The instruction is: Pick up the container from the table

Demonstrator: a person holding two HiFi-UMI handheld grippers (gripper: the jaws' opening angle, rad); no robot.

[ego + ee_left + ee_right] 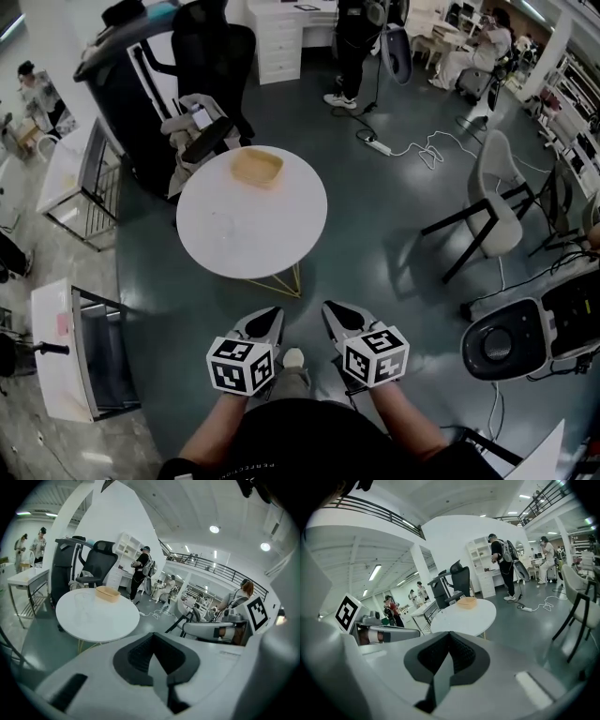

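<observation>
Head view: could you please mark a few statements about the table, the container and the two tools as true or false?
1. The tan oblong container sits near the far edge of the round white table. True.
2. The left tool is closed on the container. False: it is shut on nothing and is short of the table.
3. The right tool has its jaws together and holds nothing. True.
4. The container lies upside down. False: its open side faces up.
</observation>
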